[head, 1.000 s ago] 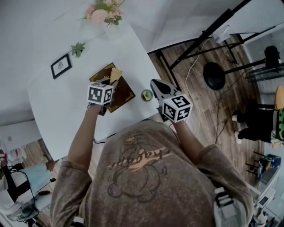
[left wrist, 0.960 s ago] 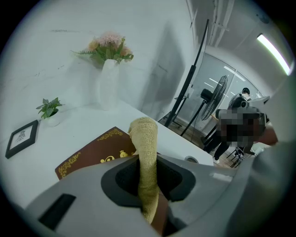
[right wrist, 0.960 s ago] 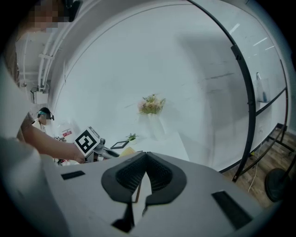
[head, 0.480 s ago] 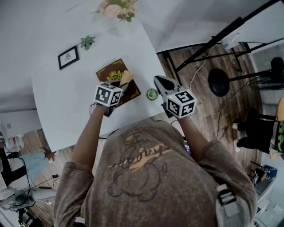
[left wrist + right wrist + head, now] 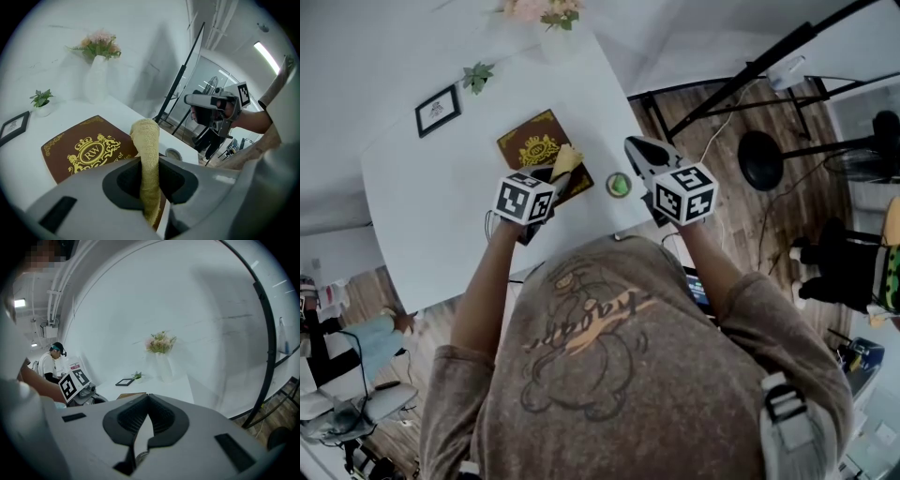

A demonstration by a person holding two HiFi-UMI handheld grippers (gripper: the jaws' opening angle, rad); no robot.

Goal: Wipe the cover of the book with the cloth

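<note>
A brown book (image 5: pixel 530 145) with a gold crest lies flat on the white table (image 5: pixel 441 216). My left gripper (image 5: pixel 551 176) is shut on a yellow cloth (image 5: pixel 566 159), which sticks out past the jaws over the book's right edge. In the left gripper view the cloth (image 5: pixel 146 150) rises between the jaws, with the book (image 5: pixel 79 152) beyond it. Whether cloth and cover touch is unclear. My right gripper (image 5: pixel 637 155) hangs above the table's right edge, shut and empty. It shows in the left gripper view as the right gripper (image 5: pixel 199 100).
A small round green thing (image 5: pixel 619 184) sits on the table between the grippers. A vase of flowers (image 5: pixel 551 23), a little plant (image 5: pixel 476 75) and a picture frame (image 5: pixel 438 110) stand at the far side. A black stand (image 5: pixel 759 159) and cables are on the floor to the right.
The left gripper with the cloth has slid toward me along the book's right edge. The right gripper has kept its place beside the round green thing.
</note>
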